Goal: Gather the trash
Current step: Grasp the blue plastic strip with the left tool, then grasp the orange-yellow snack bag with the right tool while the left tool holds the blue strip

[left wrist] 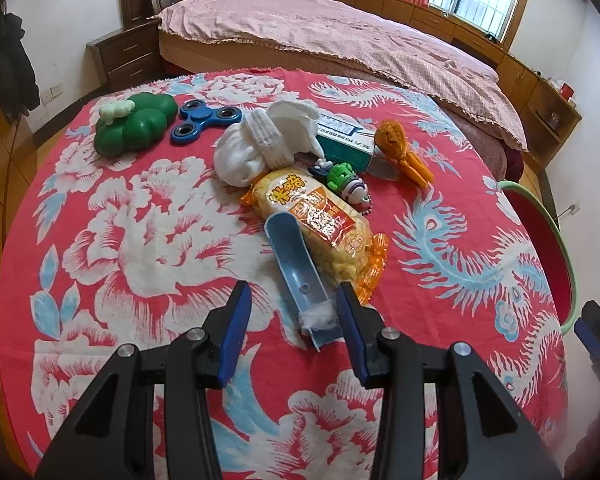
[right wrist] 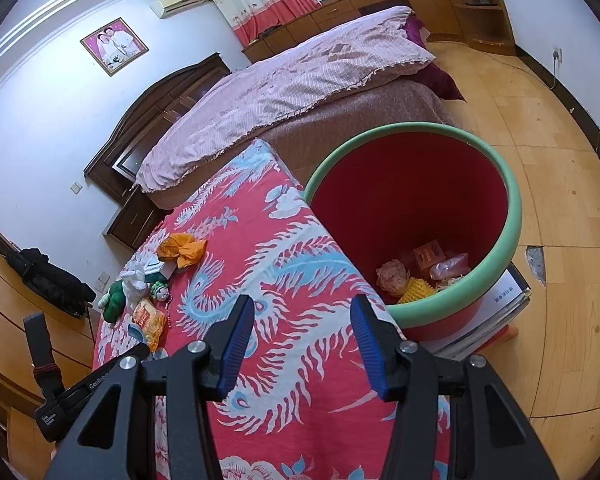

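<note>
Left gripper (left wrist: 294, 300) is held part open, empty, over a pale blue plastic scoop (left wrist: 296, 264) beside an orange-yellow snack packet (left wrist: 324, 224). Right gripper (right wrist: 302, 320) is open, empty, near a red green-rimmed bin (right wrist: 512, 236).

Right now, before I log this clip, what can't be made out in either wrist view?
- Red bin with green rim: left wrist view cuts it at the right edge, contents hidden.
- Teal and white carton: white cloth bundle covers its left end.
- Bin contents: right wrist view, partly behind the near rim.
- Pale blue plastic scoop: in the right wrist view, tiny and mostly hidden.
</note>
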The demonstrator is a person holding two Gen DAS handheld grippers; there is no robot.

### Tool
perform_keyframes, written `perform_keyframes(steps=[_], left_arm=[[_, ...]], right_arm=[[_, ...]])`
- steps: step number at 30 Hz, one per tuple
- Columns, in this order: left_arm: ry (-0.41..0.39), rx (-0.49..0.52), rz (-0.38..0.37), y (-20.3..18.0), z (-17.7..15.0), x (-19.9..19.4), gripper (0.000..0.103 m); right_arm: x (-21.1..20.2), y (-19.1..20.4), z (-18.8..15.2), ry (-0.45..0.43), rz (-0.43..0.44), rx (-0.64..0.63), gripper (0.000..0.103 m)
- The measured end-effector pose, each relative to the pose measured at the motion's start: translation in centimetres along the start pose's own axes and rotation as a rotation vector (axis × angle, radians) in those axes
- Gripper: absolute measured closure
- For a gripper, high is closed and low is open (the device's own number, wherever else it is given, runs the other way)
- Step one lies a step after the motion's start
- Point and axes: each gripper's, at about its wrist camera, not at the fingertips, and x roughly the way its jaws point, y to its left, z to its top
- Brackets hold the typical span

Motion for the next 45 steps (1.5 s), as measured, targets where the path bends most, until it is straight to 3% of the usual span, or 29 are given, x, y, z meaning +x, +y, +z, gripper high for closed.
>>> perform_keyframes(steps=[8, 11, 13, 15, 22, 31, 45], left_arm=[[0.029, 0.002, -0.011, 0.0, -0.4, 0.4, 0.059], [0.012, 0.053, 0.007, -0.9, -0.8, 0.3, 0.067], [0.007, 0.067, -0.017, -1.1, -0.8, 0.3, 0.081], [0.008, 0.064, -0.036, -0.9, -0.8, 0.2, 0.083], [-0.027, 0.040, -0.055, 0.4, -0.8, -1.0, 0.084], [-0.080, -0.006, 0.006, 3.6, 0.1, -2.9, 0.084], [-0.094, -0.132, 0.061, 9.9, 0.2, -2.9, 0.084]], right_arm=[[0.2, 0.1, -0.2, 0.008, -0.001, 0.003, 0.050], [0.3, 0.4, -0.3, 0.013, 0.002, -0.002, 0.050], [0.4, 0.6, -0.4, 0.017, 0.004, -0.006, 0.050], [0.5, 0.9, -0.4, 0.021, 0.005, -0.013, 0.050], [0.9, 2.6, -0.5, 0.034, 0.013, -0.056, 0.050], [2.9, 7.3, -0.9, 0.077, 0.063, -0.172, 0.047], [9.3, 15.8, -3.2, 0.220, 0.119, -0.398, 0.040]])
